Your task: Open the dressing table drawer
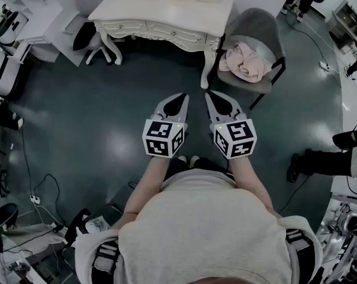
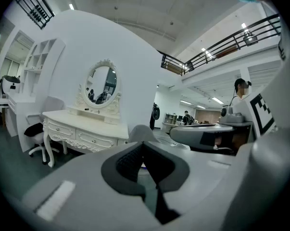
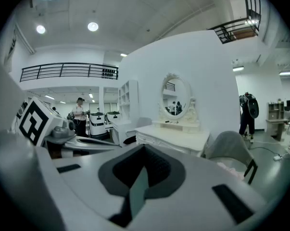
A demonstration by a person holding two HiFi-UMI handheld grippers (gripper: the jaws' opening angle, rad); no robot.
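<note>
The white dressing table [image 1: 166, 10] stands at the far side of the dark floor, and its front drawers [image 1: 184, 35] look closed. In the left gripper view the dressing table [image 2: 82, 131] shows under an oval mirror [image 2: 100, 83]. In the right gripper view the same dressing table [image 3: 176, 137] lies ahead. My left gripper [image 1: 182, 97] and right gripper [image 1: 209, 94] are held side by side in front of me. Both point at the table from well short of it. Both are shut with nothing between the jaws.
A grey chair [image 1: 258, 37] with a pink cloth [image 1: 243, 61] stands right of the table. A white swivel chair [image 1: 98, 43] is at its left. Cables [image 1: 39, 194] and equipment line the floor's left edge. Another person's legs [image 1: 320, 161] are at the right.
</note>
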